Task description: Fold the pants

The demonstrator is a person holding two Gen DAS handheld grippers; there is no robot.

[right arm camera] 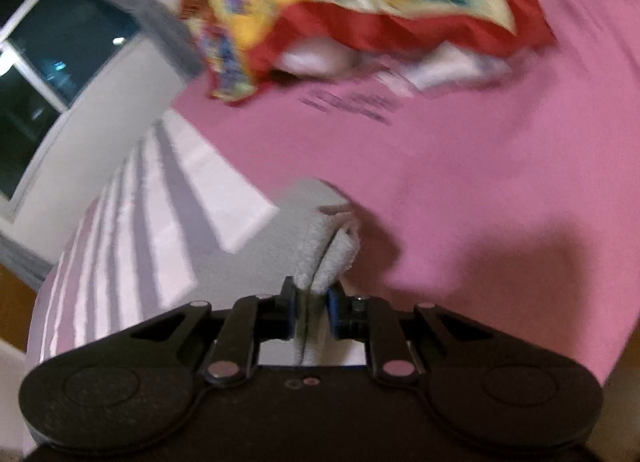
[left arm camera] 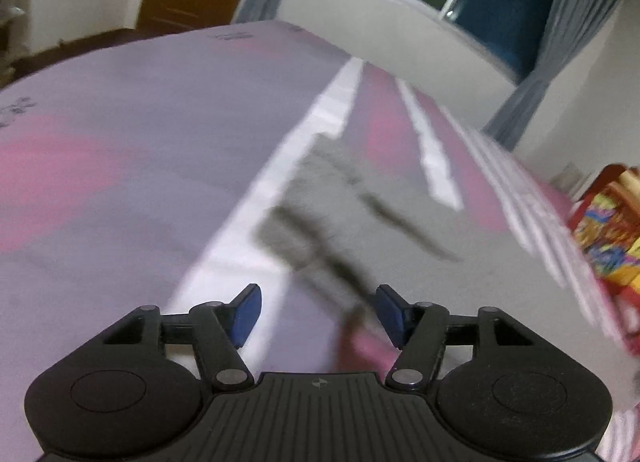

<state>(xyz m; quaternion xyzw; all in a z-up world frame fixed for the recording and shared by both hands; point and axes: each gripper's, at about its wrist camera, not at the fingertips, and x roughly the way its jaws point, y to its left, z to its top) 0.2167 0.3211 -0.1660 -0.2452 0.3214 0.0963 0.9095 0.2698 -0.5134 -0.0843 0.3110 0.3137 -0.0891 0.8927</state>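
Pants (left arm camera: 348, 198), grey and blurred, lie stretched across the bed (left arm camera: 140, 134) on its pink and lilac sheet, running away from my left side toward the white stripes. I judge I am mid-fold: one end of the fabric is up in my right hand-held gripper (right arm camera: 312, 312), whose pads are clamped on a doubled edge of the pale grey cloth (right arm camera: 320, 238), above the pink sheet. My left hand-held gripper (left arm camera: 316, 314) stands with its pads apart, nothing between them, the pants just ahead of it. A bright red and yellow quilt (right arm camera: 360, 2) sits at the far end. Next, I reckon, the held edge must be carried over and laid square on the rest, with my left free to pin or smooth.
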